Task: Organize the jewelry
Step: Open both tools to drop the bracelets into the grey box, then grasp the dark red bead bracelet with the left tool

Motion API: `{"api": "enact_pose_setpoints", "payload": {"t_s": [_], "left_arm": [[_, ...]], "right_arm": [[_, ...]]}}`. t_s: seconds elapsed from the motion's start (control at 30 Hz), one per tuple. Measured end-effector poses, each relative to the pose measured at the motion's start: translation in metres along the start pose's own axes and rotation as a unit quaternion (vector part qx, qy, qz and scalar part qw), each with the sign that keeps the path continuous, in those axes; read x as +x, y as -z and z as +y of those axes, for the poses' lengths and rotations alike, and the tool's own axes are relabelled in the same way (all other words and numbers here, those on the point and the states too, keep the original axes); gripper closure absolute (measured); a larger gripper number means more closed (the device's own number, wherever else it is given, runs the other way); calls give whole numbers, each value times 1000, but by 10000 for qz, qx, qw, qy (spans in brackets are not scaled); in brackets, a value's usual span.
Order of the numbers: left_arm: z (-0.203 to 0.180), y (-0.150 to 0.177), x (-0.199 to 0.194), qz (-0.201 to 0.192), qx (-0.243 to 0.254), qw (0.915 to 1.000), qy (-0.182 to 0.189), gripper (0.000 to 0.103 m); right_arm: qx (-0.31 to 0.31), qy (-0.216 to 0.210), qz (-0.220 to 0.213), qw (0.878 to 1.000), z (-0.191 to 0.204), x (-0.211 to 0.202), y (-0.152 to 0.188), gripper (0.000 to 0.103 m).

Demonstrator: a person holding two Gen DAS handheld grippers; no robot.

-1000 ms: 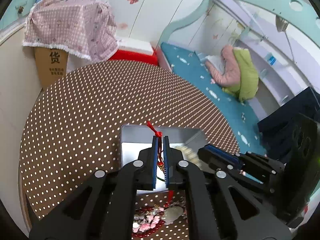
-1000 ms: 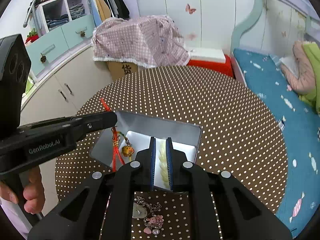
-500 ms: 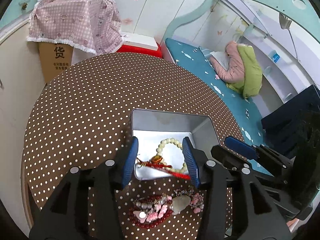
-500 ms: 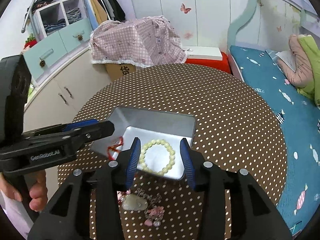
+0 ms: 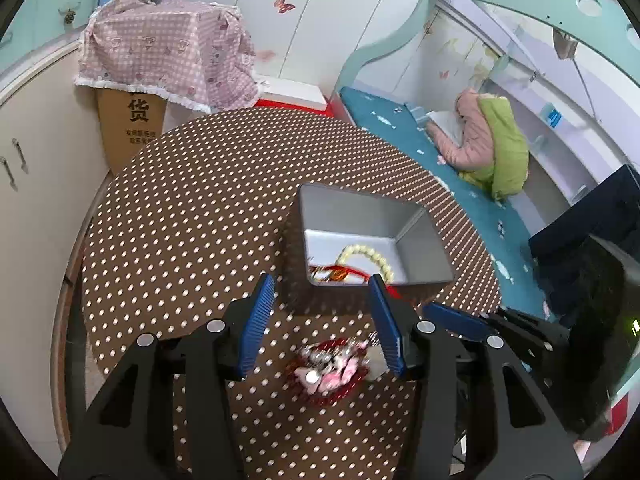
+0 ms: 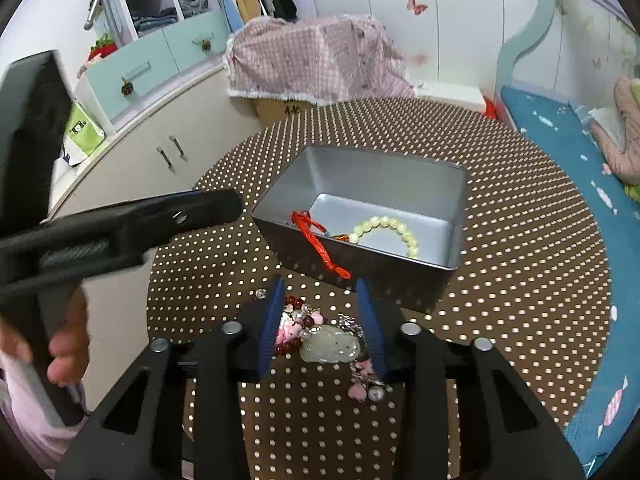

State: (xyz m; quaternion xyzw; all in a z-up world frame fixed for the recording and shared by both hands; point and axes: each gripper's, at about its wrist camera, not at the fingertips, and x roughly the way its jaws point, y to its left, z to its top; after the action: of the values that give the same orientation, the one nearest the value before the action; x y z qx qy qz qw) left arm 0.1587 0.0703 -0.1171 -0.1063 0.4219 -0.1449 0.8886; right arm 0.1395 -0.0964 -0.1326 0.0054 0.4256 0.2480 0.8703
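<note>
We hold both grippers with their jaws apart and empty over the near edge of the dotted counter (image 6: 520, 240). The left gripper (image 5: 324, 320) hovers above the loose jewelry pile (image 6: 320, 340), and the right gripper (image 6: 322, 324) straddles the same pile from its side.

The pile lies on the counter just short of the grey tin box (image 6: 400, 184): dark red beads, pink charms, a pale stone pendant (image 6: 330, 346) and a bit of silvery chain, all tangled. We judge it light, limp and prone to snagging, so one pinch may drag several pieces along. The pendant looks hard and smooth, likely slippery; the bead strand beside it should give the pads a better bite.

Inside the box rest a cream bead bracelet (image 6: 390, 232), lying flat as a ring against the right wall, and a red cord charm (image 6: 320, 240). The cord's long axis runs from the box floor over the near wall, its tail hanging outside toward the pile.
</note>
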Motion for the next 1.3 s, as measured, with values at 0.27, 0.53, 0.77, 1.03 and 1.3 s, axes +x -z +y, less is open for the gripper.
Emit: {"api": "enact_pose_setpoints", "payload": {"t_s": [0.27,0.53,0.77,1.03,1.3], "left_arm": [[11,20,4,236,-41,9996,-160,53],[11,31,17,469,-40,9988,-119,53],[3,33,23,522,29,9986,-75,53],[10,51,28,688,37,9975,-151,53],[11,69,34,825,140,9960,-316,53]], "right_arm": [[-64,84,-11,9999,4,13,-13,99],[-76,492,-448,9978,-3,-10,-39,98],[24,880,-558,9945,-17,-17,-33,36],[-27,927,-603,9939,-14,-34,-5,36],[41,818,-364,9960,-11,-29,18,36]]}}
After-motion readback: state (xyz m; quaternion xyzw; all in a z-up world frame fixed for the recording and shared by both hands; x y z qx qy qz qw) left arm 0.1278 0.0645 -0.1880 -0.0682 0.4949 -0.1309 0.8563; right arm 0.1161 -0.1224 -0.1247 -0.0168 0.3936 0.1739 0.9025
